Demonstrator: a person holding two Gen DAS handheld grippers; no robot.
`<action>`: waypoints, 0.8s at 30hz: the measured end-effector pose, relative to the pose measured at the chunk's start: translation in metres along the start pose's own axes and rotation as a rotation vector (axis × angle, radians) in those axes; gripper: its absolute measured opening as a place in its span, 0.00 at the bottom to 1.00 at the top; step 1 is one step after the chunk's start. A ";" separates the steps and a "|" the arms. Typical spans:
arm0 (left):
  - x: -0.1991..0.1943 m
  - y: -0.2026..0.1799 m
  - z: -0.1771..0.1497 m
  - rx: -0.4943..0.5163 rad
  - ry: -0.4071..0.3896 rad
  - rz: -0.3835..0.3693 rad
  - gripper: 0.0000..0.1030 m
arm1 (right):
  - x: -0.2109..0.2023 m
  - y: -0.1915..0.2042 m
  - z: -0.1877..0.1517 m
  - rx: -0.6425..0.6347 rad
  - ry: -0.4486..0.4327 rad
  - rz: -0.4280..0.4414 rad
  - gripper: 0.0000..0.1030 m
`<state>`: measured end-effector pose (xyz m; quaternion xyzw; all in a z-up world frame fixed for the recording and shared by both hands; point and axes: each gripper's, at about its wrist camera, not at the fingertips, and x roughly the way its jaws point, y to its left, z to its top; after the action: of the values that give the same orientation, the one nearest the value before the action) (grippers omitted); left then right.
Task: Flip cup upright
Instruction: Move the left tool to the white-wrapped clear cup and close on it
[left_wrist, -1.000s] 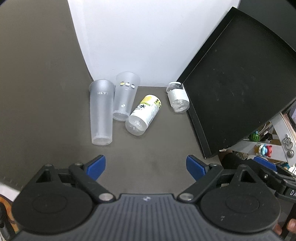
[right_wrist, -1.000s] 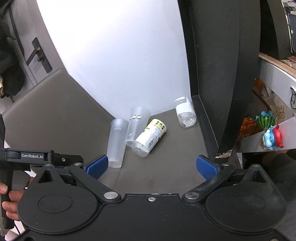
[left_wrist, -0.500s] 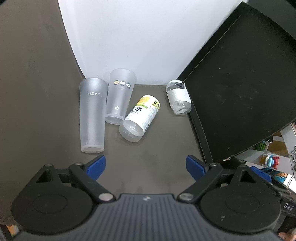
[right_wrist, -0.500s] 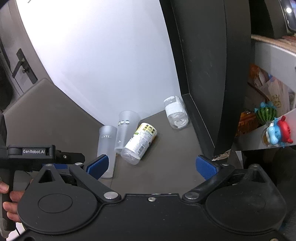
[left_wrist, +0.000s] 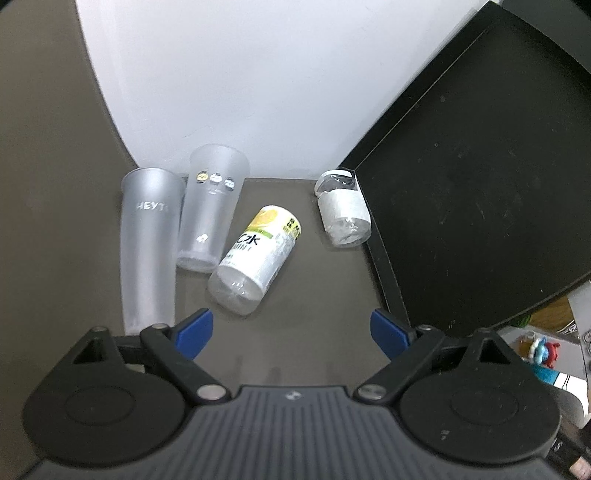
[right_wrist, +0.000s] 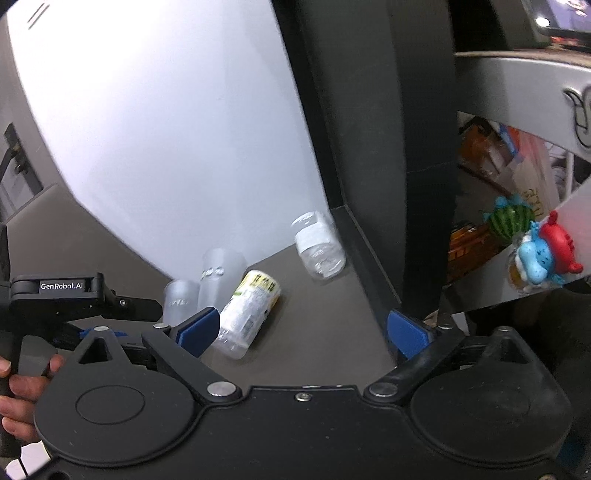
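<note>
left gripper wide, holding nothing, low centre of frame. right gripper wide too, nothing held. yellow-label cup lies on its side mid-frame, base toward camera. two frosted cups stand just left of it. clear cup lies by black tray, right.

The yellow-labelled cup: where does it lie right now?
In the left wrist view the yellow-labelled cup lies on its side mid-table, between the frosted cup with small stickers and the white-labelled clear cup.
</note>
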<state>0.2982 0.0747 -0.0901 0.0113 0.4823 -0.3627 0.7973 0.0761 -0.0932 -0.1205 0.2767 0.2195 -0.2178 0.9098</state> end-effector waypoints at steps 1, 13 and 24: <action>0.003 -0.003 0.003 0.001 0.002 -0.003 0.88 | 0.001 -0.001 -0.001 0.003 -0.006 -0.002 0.92; 0.050 -0.011 0.030 -0.028 0.001 -0.055 0.85 | 0.015 -0.009 -0.010 0.036 -0.054 -0.021 0.84; 0.095 -0.027 0.061 -0.054 0.016 -0.086 0.83 | 0.030 -0.015 -0.015 0.088 -0.039 -0.059 0.69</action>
<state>0.3543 -0.0215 -0.1228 -0.0281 0.4983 -0.3833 0.7772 0.0881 -0.1035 -0.1534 0.3057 0.2000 -0.2592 0.8941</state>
